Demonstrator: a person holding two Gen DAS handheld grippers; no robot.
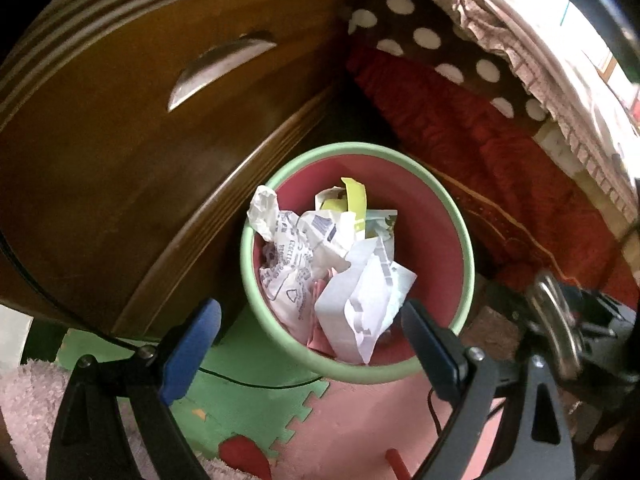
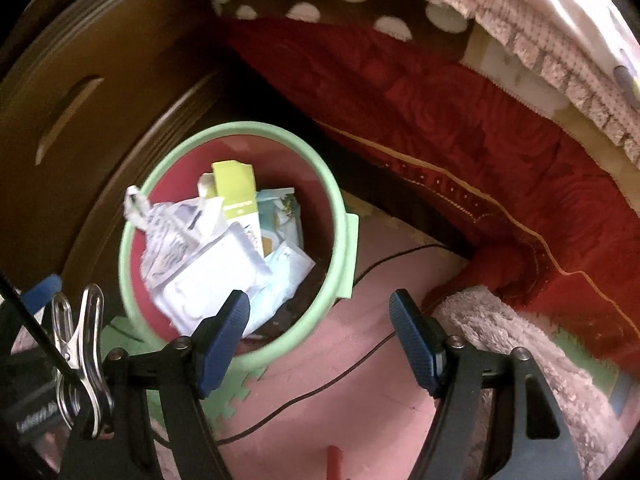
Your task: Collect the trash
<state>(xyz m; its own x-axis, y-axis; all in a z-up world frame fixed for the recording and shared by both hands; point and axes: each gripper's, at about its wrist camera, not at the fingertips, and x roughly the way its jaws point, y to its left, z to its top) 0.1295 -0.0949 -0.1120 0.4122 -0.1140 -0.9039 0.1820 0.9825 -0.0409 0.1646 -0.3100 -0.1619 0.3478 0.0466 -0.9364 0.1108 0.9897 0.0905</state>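
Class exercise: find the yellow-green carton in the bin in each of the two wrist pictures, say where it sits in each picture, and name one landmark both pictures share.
Left wrist view: the yellow-green carton stands just above picture centre, at the far side of the trash pile.
Right wrist view: the carton is left of centre, upright among the papers.
Shared landmark: the bin's pale green rim, which rings the carton in both.
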